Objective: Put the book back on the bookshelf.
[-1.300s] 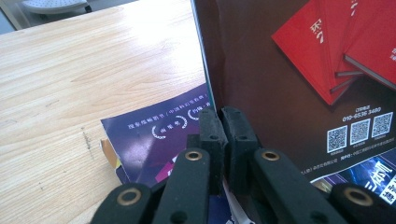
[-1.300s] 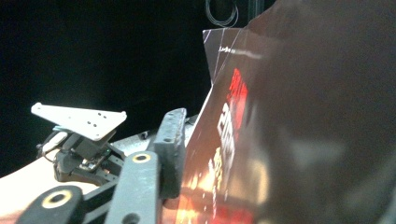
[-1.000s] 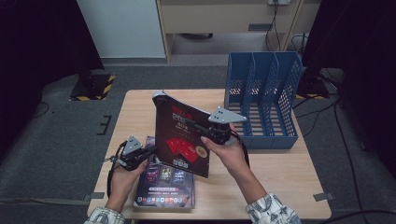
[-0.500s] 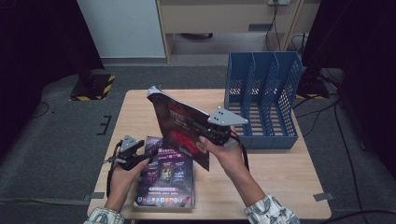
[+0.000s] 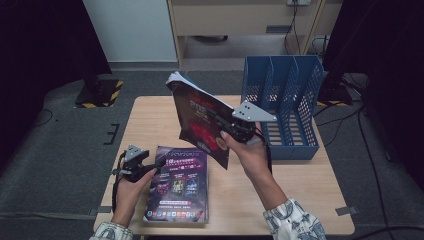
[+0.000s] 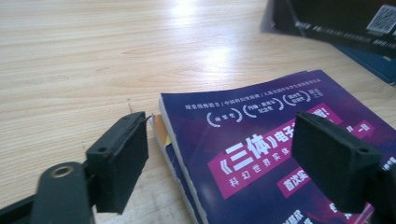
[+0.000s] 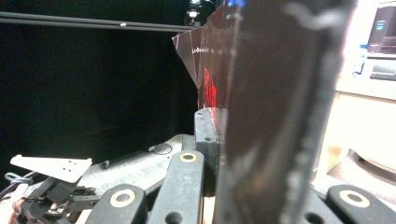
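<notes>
Two grippers: right gripper clamped on dark-red magazine raised off desk; left gripper, jaws just opened, empty, straddles purple magazine.

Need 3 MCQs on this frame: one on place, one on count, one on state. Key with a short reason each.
1. Where does the purple-covered magazine lie?
A. flat on the wooden table, by the left gripper
B. in the file rack
C. on the floor

2. How many slots does the blue perforated plastic file rack have?
A. one
B. three
C. five

3. What is the state of the right gripper?
A. open and empty
B. resting on the table
C. shut on the dark red-and-black magazine

Key: 1 A, the high view shows it flat on the tabletop near the person's left hand. 2 B, two dividers make three slots. 3 C, the right gripper view shows the jaws clamping the cover, held up off the table.
</notes>
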`<state>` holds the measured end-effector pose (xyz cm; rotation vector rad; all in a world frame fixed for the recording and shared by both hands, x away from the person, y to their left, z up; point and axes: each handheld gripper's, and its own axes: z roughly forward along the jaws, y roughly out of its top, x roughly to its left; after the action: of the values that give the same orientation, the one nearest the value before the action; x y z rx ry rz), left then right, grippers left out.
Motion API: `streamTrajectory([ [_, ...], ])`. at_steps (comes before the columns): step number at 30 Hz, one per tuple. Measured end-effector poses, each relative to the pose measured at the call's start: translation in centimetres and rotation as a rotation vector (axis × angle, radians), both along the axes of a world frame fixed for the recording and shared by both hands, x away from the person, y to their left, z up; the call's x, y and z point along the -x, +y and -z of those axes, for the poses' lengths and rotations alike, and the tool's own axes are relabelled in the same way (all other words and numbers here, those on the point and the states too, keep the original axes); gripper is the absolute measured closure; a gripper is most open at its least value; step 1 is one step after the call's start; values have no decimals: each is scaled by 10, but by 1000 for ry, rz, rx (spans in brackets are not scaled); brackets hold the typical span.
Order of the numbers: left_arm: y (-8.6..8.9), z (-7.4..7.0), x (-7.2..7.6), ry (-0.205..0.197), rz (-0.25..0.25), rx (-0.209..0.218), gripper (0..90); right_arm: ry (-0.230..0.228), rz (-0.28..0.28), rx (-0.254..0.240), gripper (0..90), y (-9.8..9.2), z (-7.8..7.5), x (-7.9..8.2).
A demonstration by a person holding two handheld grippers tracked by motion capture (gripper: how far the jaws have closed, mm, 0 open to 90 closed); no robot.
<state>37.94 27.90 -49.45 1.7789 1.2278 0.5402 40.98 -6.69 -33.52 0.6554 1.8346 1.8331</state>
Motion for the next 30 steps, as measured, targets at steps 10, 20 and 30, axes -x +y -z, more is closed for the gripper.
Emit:
streamTrajectory([
  [10,-1,2,-2,33,-2,0,101,6,39,-46,870,-22,-6,1],
  [20,0,3,-2,30,-14,-4,97,16,59,-75,870,-33,-9,-1],
  [30,0,3,-2,28,-14,-10,98,19,70,-107,870,-42,-15,0],
])
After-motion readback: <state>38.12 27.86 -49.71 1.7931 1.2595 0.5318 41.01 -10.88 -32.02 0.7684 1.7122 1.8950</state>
